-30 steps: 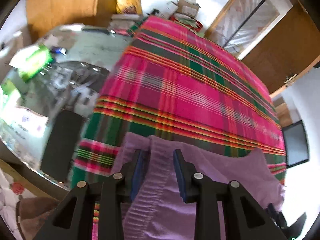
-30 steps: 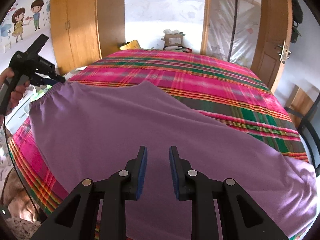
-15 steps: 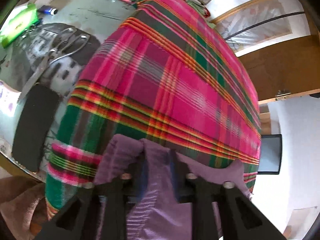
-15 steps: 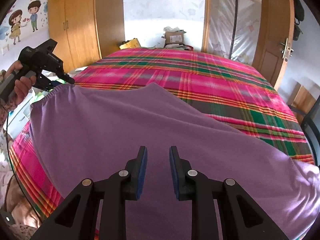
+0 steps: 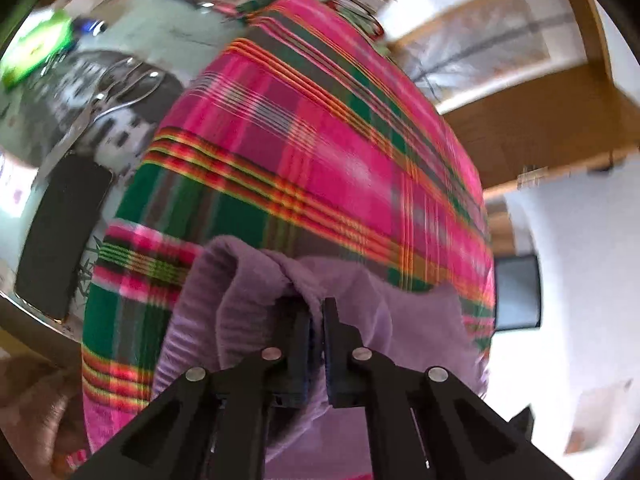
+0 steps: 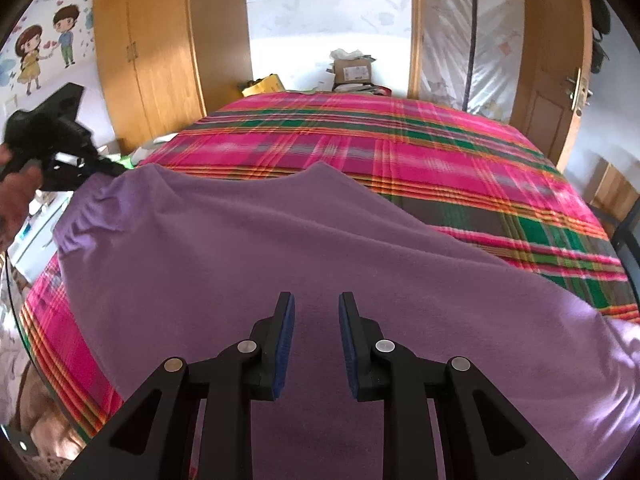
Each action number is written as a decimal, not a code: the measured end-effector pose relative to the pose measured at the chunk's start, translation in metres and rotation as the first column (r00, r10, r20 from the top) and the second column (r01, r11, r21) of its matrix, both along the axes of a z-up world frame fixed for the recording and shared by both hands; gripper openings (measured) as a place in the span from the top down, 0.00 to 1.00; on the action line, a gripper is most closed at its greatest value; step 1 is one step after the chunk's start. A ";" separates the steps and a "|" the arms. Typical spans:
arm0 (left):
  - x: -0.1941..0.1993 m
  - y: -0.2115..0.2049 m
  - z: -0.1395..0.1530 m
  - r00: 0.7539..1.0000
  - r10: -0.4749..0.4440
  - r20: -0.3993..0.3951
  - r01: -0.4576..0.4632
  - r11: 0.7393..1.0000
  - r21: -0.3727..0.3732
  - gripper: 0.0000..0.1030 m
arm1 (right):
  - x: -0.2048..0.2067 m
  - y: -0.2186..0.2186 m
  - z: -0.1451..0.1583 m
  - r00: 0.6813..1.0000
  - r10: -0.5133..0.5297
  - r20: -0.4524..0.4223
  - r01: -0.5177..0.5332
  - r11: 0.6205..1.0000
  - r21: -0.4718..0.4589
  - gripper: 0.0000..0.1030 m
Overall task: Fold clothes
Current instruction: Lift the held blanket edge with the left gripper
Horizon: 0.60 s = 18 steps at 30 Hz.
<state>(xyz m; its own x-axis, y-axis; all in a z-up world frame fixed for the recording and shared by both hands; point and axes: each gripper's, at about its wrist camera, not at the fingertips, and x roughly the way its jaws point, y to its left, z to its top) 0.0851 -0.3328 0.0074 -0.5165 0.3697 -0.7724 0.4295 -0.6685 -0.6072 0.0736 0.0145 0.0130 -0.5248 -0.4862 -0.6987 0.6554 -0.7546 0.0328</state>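
One purple garment (image 6: 304,264) — two grippers: left gripper (image 5: 316,312) pinching it, right gripper (image 6: 316,320) apart.

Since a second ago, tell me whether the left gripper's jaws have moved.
Yes. The left gripper has just been closing; its jaws now pinch the purple garment's ribbed edge over the plaid bedspread.

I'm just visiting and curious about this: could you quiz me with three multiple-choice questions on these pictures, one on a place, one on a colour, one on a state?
1. Where does the garment lie?
A. on the bed
B. in a basket
C. on a chair

2. What colour is the garment?
A. yellow
B. purple
C. white

3. How do the right gripper's jaws stand?
A. clamped on cloth
B. apart, holding nothing
C. holding a book

Answers:
1 A, the garment spreads over the plaid bed cover.
2 B, it is purple all over.
3 B, the right gripper shows a clear gap above the cloth.
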 end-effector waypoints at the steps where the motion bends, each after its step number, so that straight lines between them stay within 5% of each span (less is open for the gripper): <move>1: 0.000 0.006 0.001 1.000 -0.013 0.003 0.014 1.000 -0.014 0.95 | -0.001 0.000 -0.001 1.000 -0.001 0.006 0.001 1.000 -0.002 0.77; 13: 0.011 0.042 -0.004 0.997 -0.078 0.002 0.078 0.996 -0.049 0.90 | -0.005 0.003 -0.007 0.999 -0.008 0.032 0.009 1.000 -0.016 0.77; 18: 0.007 0.022 -0.012 1.000 0.021 -0.016 -0.022 1.000 -0.013 0.88 | -0.004 0.003 -0.008 1.000 -0.006 0.027 0.006 1.000 -0.018 0.77</move>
<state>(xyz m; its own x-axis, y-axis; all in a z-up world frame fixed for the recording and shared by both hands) 0.0922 -0.3106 -0.0049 -0.5363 0.3485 -0.7687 0.4344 -0.6669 -0.6054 0.0692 0.0172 0.0047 -0.5088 -0.4957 -0.7039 0.6496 -0.7576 0.0640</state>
